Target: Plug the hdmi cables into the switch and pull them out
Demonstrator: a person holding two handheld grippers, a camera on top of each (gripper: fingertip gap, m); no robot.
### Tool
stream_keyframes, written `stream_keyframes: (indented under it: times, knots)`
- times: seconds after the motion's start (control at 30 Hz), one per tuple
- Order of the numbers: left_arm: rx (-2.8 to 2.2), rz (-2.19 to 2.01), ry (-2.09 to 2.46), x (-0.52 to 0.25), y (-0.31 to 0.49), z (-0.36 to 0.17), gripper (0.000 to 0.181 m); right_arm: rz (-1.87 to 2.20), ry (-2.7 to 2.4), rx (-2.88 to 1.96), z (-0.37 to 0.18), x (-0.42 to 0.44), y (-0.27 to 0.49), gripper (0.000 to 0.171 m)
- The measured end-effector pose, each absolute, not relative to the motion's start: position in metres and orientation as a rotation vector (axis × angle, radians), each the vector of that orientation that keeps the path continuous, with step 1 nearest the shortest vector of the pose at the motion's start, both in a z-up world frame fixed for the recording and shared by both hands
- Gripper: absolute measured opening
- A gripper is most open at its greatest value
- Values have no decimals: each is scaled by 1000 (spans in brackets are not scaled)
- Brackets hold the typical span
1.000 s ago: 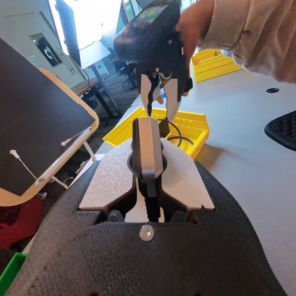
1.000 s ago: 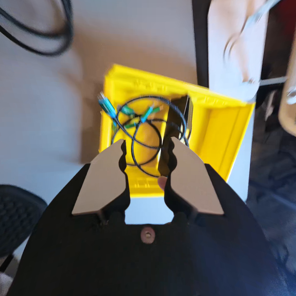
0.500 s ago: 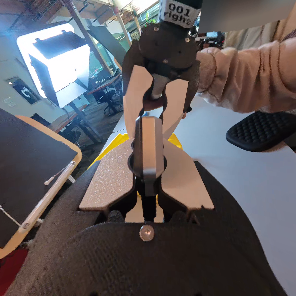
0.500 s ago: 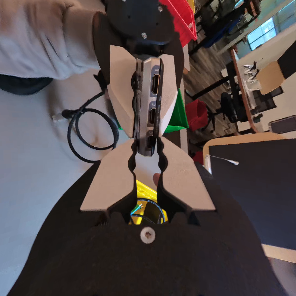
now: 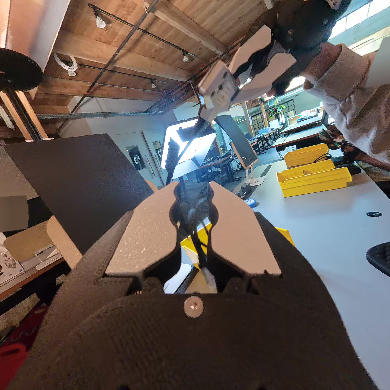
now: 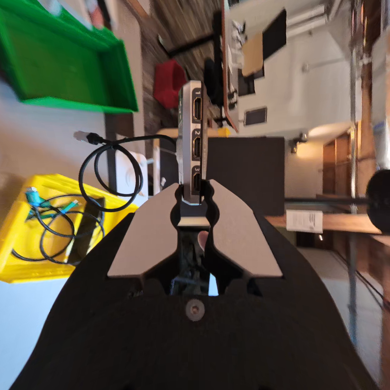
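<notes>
Right gripper (image 6: 191, 191) clamps switch (image 6: 191, 137) by lower end, held aloft, ports bare; left gripper (image 5: 192, 195) parted, empty — fetch cable (image 6: 52, 230) from yellow bin (image 6: 19, 268), align squarely.

Our right gripper (image 6: 192, 186) is raised, fingers clamped on something; our sleeved hand (image 5: 312, 69) grips it. Our left gripper (image 5: 193, 187) gapes.

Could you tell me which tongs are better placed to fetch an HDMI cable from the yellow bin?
Probably left: the left tongs stand open and empty, while the right tongs are shut on the switch at its end.
</notes>
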State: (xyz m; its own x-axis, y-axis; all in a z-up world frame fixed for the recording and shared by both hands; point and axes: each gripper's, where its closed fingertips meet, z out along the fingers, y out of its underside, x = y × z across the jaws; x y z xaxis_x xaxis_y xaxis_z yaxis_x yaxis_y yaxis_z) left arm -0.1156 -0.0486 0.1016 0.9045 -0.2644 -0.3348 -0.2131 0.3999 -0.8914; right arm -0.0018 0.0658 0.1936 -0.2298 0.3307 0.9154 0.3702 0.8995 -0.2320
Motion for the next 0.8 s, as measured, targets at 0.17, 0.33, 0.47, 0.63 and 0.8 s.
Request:
stream_keyframes:
  times: [0.17, 0.33, 0.47, 0.63, 0.8]
  knots:
    - [-1178, -20, 431, -121, -47, 102, 6, -222, -1729, -698, 191, 4, 146, 20]
    - [-1242, -18, 432, -120, -36, 90, 0, -326, -1700, -858, 100, -5, 237, 20]
    - [-1285, -5, 450, -120, -25, 78, 0, -275, -1726, -1011, 13, -12, 290, 20]
    - [-1347, 7, 499, -116, -10, 60, 0, 2, -1759, -1228, -58, -27, 310, 24]
    - [-1400, 6, 557, -106, 1, 45, 0, 113, -1934, -1361, -114, -37, 300, 11]
